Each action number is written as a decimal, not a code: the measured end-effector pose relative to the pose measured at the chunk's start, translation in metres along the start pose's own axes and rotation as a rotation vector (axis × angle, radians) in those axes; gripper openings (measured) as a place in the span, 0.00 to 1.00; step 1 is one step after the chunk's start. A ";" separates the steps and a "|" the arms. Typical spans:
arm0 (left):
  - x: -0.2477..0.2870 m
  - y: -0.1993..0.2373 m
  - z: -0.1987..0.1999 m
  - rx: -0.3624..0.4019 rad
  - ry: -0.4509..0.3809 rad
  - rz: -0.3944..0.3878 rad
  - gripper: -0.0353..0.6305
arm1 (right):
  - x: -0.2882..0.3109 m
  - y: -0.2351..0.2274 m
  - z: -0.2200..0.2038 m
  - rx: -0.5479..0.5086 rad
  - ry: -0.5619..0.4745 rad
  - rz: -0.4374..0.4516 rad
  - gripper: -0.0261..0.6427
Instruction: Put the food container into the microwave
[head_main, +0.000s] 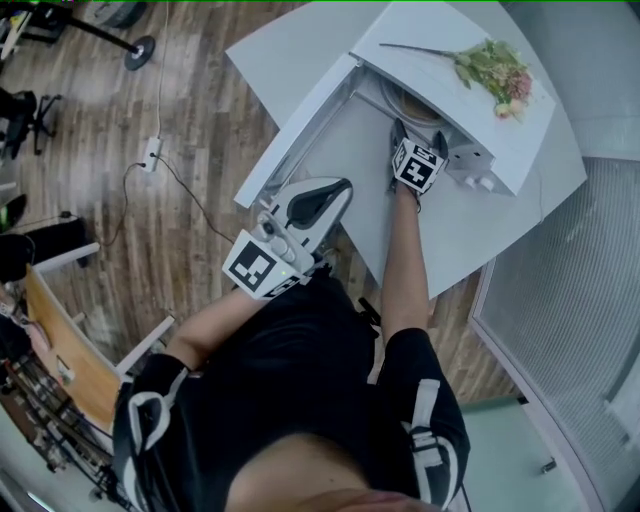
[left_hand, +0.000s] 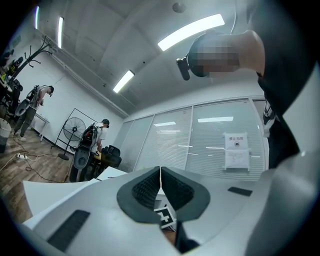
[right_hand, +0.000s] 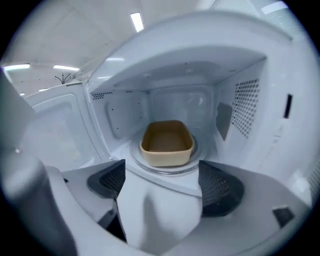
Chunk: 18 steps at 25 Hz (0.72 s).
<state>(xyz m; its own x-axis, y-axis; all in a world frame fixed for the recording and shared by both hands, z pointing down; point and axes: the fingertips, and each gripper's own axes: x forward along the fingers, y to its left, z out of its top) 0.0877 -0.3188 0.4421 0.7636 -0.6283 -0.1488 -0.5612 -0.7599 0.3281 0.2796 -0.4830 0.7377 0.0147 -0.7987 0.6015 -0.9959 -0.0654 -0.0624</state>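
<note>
At the open microwave (right_hand: 250, 105) on a white table (head_main: 470, 235), we see the tan food container (right_hand: 167, 143) sitting empty and upright on the round glass tray (right_hand: 161, 169) inside, near the middle of the cavity. Our right gripper (right_hand: 162, 182) hovers at the mouth of the oven with its jaws spread wide and nothing between them; the container lies beyond the pads, apart from both. The oven door (head_main: 296, 130) stands swung out to the left. From the head view, our right gripper (head_main: 418, 160) reaches in at the opening, while our left gripper (head_main: 335, 190) hangs back near the body, beside the door's edge. Its own view shows the left gripper (left_hand: 160, 187) tilted up toward ceiling lights and glass walls, jaws pressed together on nothing. A spray of flowers (head_main: 495, 70) lies on top of the microwave.
</note>
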 end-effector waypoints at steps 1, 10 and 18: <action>-0.004 -0.008 0.007 0.013 -0.016 -0.005 0.09 | -0.019 0.006 -0.003 0.006 -0.001 0.019 0.73; -0.071 -0.105 0.033 0.086 -0.054 -0.007 0.09 | -0.266 0.040 -0.021 0.107 -0.150 0.194 0.43; -0.133 -0.153 0.040 0.113 -0.040 0.036 0.09 | -0.414 0.054 -0.022 0.108 -0.289 0.274 0.13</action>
<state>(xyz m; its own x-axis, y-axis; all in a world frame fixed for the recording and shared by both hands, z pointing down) 0.0593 -0.1254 0.3748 0.7300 -0.6602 -0.1769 -0.6224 -0.7490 0.2273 0.2175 -0.1432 0.5029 -0.2096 -0.9293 0.3040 -0.9517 0.1226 -0.2815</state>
